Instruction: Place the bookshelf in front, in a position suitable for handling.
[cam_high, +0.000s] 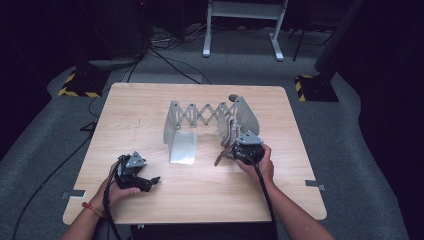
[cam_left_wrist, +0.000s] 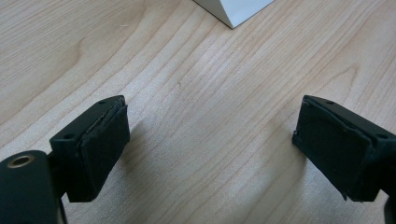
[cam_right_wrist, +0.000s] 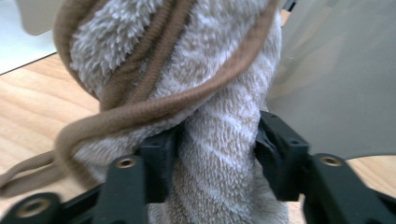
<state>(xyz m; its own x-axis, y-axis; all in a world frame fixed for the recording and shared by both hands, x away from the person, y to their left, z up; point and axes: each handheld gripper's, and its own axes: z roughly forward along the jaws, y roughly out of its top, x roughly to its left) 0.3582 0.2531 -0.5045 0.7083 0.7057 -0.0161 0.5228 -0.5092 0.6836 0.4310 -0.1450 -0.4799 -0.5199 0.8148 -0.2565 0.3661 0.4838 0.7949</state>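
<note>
Nearest the person, the left gripper (cam_high: 150, 181) rests low over the bare wooden table (cam_high: 150, 110), held in the left hand (cam_high: 117, 190); its jaws are spread wide with nothing between them. Further in and to the right, the right gripper (cam_right_wrist: 215, 140), held in the right hand (cam_high: 260, 165), has a fluffy beige towel (cam_right_wrist: 196, 70) with brown edging bunched between its jaws, which touch it on both sides. The towel hangs against the right panel of a grey accordion rack (cam_high: 200, 117) standing mid-table.
</note>
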